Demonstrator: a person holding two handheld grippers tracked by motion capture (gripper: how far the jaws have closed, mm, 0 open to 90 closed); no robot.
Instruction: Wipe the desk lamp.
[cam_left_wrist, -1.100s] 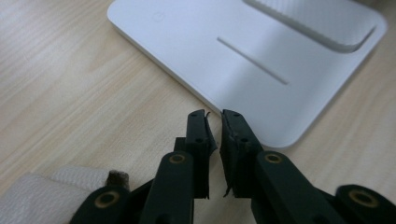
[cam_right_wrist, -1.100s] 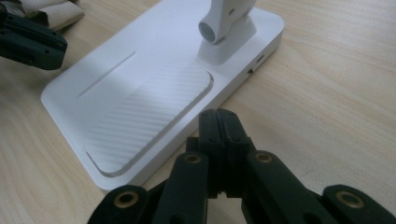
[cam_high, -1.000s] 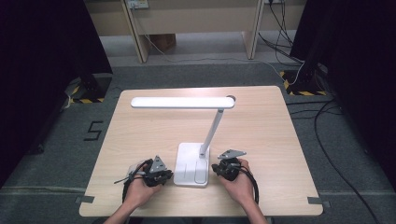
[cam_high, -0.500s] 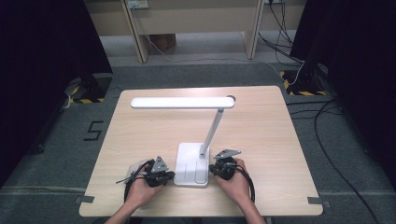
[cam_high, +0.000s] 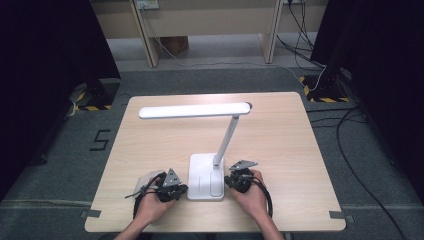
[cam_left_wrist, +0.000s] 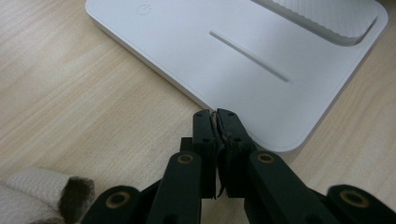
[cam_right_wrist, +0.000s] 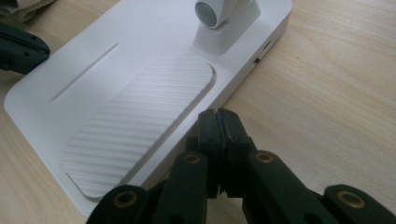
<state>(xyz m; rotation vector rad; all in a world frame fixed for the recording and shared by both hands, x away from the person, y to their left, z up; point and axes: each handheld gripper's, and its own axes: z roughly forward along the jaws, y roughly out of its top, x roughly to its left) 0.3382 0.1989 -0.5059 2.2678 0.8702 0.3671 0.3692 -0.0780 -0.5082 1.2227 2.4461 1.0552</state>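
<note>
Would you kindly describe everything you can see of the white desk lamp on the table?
The desk lamp is white, seemingly plastic. Its flat rectangular base bears a power symbol, a narrow slot and a ribbed recessed pad. A slim arm rises tilted from a hinge to a long bar head, level and lit. It stands upright on the wooden table, between two shut grippers close beside the base.

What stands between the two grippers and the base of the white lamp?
Nothing visible does. The left gripper and the right gripper, both shut, sit with their tips at opposite edges of the lamp base, with bare table around.
</note>
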